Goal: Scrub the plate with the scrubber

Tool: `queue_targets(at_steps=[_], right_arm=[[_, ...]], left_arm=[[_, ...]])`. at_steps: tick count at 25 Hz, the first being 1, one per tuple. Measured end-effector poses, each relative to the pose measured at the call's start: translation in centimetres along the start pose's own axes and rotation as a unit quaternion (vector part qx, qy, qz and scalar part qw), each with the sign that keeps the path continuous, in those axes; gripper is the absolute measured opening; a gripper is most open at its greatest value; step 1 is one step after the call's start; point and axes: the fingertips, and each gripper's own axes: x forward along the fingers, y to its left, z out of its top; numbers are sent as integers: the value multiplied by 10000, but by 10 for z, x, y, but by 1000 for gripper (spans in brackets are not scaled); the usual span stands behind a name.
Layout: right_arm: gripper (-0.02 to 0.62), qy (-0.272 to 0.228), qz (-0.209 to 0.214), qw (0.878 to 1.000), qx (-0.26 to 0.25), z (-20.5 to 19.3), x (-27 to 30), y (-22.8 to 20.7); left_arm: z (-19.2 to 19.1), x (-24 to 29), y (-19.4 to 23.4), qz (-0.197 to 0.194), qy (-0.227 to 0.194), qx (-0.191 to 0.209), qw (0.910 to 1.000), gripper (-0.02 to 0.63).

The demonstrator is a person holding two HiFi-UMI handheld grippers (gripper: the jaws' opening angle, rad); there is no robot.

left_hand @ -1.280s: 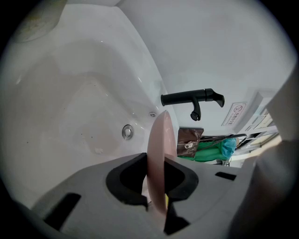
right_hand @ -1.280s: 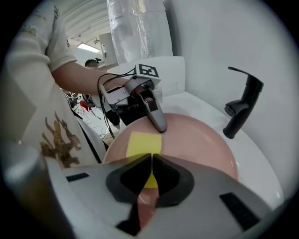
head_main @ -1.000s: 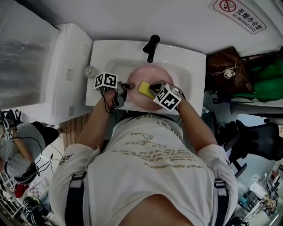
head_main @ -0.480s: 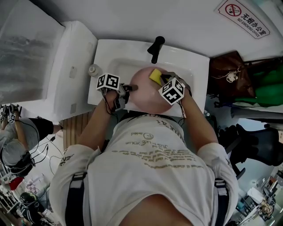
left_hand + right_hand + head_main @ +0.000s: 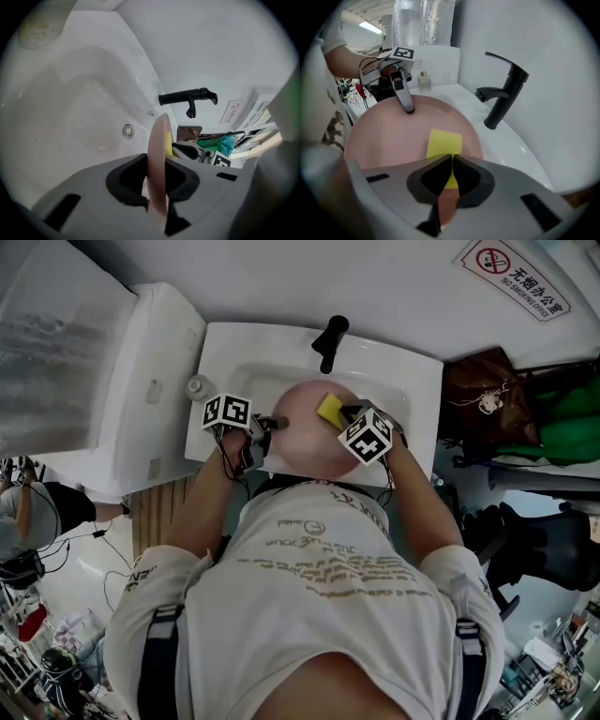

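A pink plate (image 5: pixel 305 427) is held over the white sink (image 5: pixel 412 390). My left gripper (image 5: pixel 269 424) is shut on the plate's left rim; in the left gripper view the plate (image 5: pixel 158 154) stands edge-on between the jaws. My right gripper (image 5: pixel 345 413) is shut on a yellow scrubber (image 5: pixel 329 408), which lies flat against the plate's face near its far right rim. In the right gripper view the scrubber (image 5: pixel 444 144) shows just beyond the jaws on the plate (image 5: pixel 389 140), and the left gripper (image 5: pixel 408 108) clamps the far rim.
A black faucet (image 5: pixel 328 338) stands at the back of the sink, close to the scrubber. A small bottle (image 5: pixel 195 388) sits on the sink's left corner. A white cistern (image 5: pixel 122 381) is to the left, and a brown bag (image 5: pixel 483 390) to the right.
The right gripper has carried the scrubber from the plate's middle up to its far right rim. The left gripper and plate have stayed put.
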Motion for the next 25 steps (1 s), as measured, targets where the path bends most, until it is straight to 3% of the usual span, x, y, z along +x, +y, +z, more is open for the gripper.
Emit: queue_targets(at_steps=[4,8,25], right_arm=[[34,-34,416,9991,42,-4,-6,15],[34,-28,554,9985,21,-2,-12,25],[34,-308,1622,9863,-23,41,-23,105]], left_arm=[[4,-1,2,30,-85,-38,10000,61],[7,-2,1,23,-126,-72,9999,61],[16,4,4,40,-325,-231,9992,61]])
